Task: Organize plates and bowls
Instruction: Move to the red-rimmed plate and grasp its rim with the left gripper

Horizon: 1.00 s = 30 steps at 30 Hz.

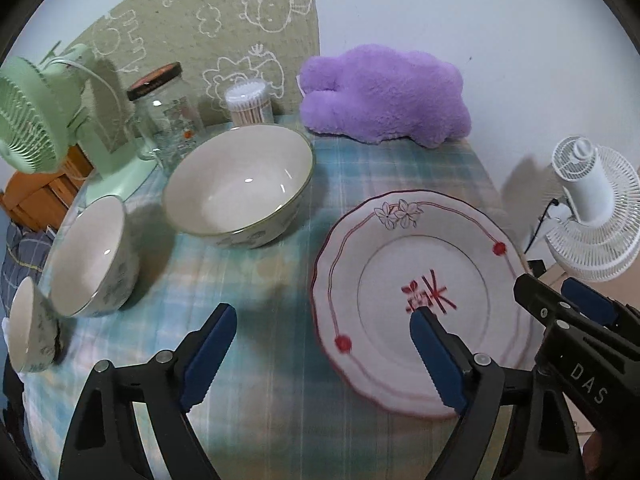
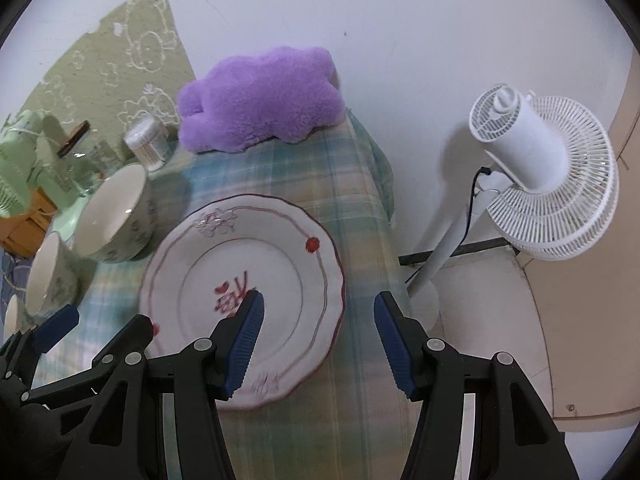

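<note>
A: Where is the plate [image 1: 420,300]?

B: Flat on the checked cloth [image 1: 280,360] over the surface, white with a red rim line and a red mark in its middle. Take it as the landmark.

A: And the bowls?

B: The large bowl [image 1: 240,184] stands just left of the plate and farther back. A medium bowl [image 1: 92,256] sits left of that, well away from the plate, and a small bowl [image 1: 28,324] is at the far left edge.

A: The fingers?

B: The left gripper [image 1: 324,356] is spread wide and empty, one finger over the plate's middle, the other over bare cloth left of it. The right gripper [image 2: 318,340] is parted too, holding nothing, straddling the plate's right rim.

A: Anything behind?

B: A purple plush toy [image 1: 384,96] lies beyond the plate against the wall. A white fan [image 2: 548,184] stands off to the plate's right.
</note>
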Tool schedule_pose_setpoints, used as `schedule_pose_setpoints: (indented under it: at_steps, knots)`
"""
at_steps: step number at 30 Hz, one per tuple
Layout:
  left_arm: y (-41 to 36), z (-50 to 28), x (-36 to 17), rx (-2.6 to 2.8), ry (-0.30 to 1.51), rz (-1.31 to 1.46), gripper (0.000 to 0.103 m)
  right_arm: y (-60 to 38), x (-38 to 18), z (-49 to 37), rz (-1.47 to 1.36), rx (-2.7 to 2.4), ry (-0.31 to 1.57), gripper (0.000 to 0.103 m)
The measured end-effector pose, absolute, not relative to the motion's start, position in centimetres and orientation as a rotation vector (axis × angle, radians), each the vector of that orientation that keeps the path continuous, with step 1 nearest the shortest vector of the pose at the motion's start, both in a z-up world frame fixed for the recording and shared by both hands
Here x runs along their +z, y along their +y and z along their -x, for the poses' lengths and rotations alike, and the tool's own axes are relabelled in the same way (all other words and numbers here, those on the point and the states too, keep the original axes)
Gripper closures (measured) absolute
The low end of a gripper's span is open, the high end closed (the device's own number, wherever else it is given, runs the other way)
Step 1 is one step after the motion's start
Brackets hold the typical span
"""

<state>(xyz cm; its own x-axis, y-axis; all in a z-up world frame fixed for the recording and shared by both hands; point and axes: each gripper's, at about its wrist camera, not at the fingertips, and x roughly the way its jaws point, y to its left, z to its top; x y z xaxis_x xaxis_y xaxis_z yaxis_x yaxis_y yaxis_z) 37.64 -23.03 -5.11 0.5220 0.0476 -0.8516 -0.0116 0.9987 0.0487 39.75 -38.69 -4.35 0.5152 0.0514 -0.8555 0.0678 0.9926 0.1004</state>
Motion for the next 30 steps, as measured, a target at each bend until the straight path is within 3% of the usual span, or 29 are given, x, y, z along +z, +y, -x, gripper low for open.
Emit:
schedule_pose_setpoints:
  at_steps: [3, 5, 8, 12, 15, 18, 30]
  knots:
    - [-23.3, -38.8, -6.3, 0.026, 1.048, -0.036, 0.022, -38.7, -5.8, -41.0, -0.123, -0.015, 1.048, 0.042]
    - [-23.5, -39.3, -7.3, 0.018, 1.073, -0.027, 0.033, -38.5, -6.6, -41.5, -0.123, -0.001, 1.056, 0.042]
    - [-23.6, -39.7, -8.4, 0.014, 1.098, -0.014, 0.038, -38.0, -7.6, -42.1, -0.082, 0.000, 1.058, 0.042]
    - [-24.0, -40.0, -9.4, -0.006, 1.114, -0.030, 0.040, -38.1, -8.6, -42.5, -0.076, 0.009, 1.073, 0.044]
    - [-24.1, -39.9, -9.3, -0.018, 1.110, -0.014, 0.041, -38.1, -9.2, -42.7, -0.102, 0.025, 1.101, 0.056]
    - [-24.2, -39.9, -9.4, -0.046, 1.110, -0.004, 0.048, -37.9, -9.0, -42.6, -0.108, 0.016, 1.093, 0.056]
    - [-23.1, -35.6, -8.9, -0.018, 1.150, -0.062, 0.047, -36.5, -8.5, -38.7, -0.122, 0.031, 1.149, 0.057]
